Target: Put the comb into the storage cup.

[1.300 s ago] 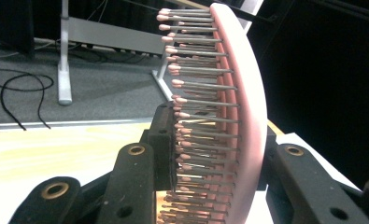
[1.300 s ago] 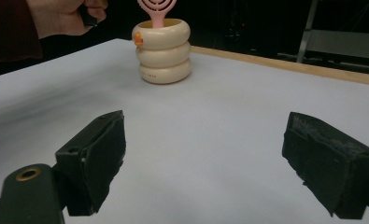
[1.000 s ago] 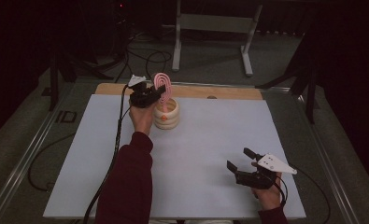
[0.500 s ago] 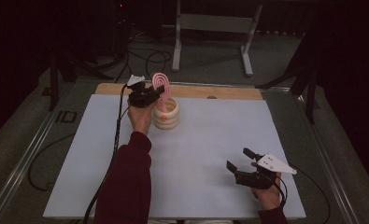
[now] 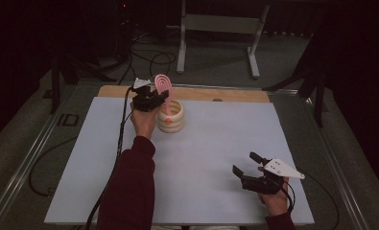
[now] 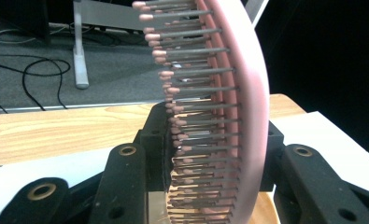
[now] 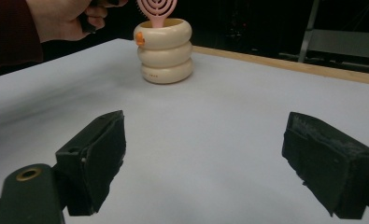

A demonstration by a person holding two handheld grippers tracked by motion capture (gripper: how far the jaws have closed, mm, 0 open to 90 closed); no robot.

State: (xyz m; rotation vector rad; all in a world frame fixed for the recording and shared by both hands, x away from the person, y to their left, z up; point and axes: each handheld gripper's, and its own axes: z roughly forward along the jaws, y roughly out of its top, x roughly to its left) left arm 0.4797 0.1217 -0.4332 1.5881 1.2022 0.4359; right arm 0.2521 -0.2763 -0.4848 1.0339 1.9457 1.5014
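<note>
A pink hairbrush (image 5: pixel 163 86) stands upright with its handle down inside a cream ringed holder (image 5: pixel 171 117) at the far left of the white table (image 5: pixel 206 143). My left gripper (image 5: pixel 156 99) is shut on the brush just above the holder's rim. In the left gripper view the bristled head (image 6: pixel 238 93) rises between the two black jaws. My right gripper (image 5: pixel 243 162) rests low at the near right, open and holding nothing. In the right gripper view, past the spread pads (image 7: pixel 98 158), the holder (image 7: pixel 166 51) and brush (image 7: pixel 156 9) stand far off.
A wooden strip (image 5: pixel 225 95) runs along the table's far edge. Beyond it, a metal stand (image 5: pixel 216 28) and loose cables (image 5: pixel 148 57) lie on the floor. The left gripper's cable (image 5: pixel 122 139) trails down along the person's dark red sleeve (image 5: pixel 129 187).
</note>
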